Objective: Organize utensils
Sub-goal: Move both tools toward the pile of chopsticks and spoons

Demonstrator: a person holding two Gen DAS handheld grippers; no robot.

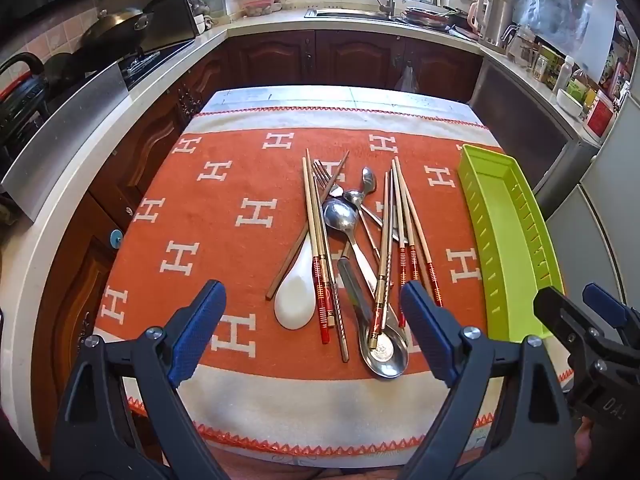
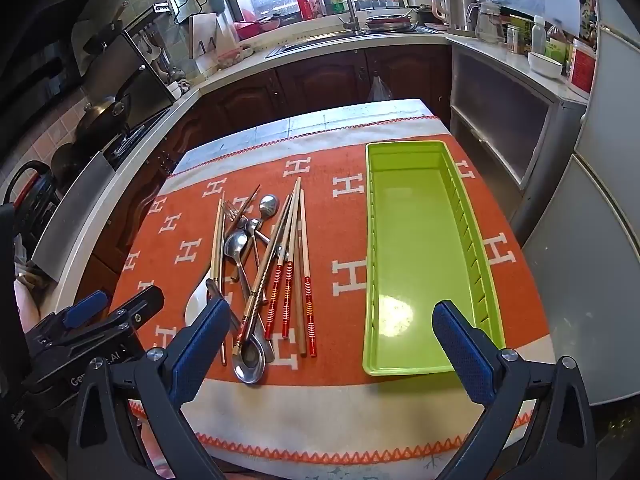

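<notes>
1. Left tool (image 1: 312, 312) is hovering over the near edge of the counter (image 1: 248, 400), jaws spread wide and gripping nothing; the near ends of the pile are showing between its fingers.
2. Utensils are lying in one tangled heap mid-cloth on the orange cloth (image 1: 224, 216): white ceramic spoon (image 1: 294, 300) at left-near, chopsticks (image 1: 404, 216) crossing over the metal spoons, a fork (image 1: 322, 172) poking out at the far side, a big steel spoon (image 1: 384, 350) nearest.
3. Green tray (image 2: 412, 248) is sitting to the right of the heap, apart from it, nothing in it yet.
4. Right tool (image 2: 332, 320) is hanging over the gap between heap and tray, likewise fully released and carrying nothing.
5. Judging the step: nothing sorted yet, first pick pending. I'd be taking top-layer pieces first, the red-banded chopsticks on the right edge look freest, pinching across the shaft near the thick end, lifting straight up so the crossed spoons aren't getting dragged, then laying them lengthwise in the tray.
</notes>
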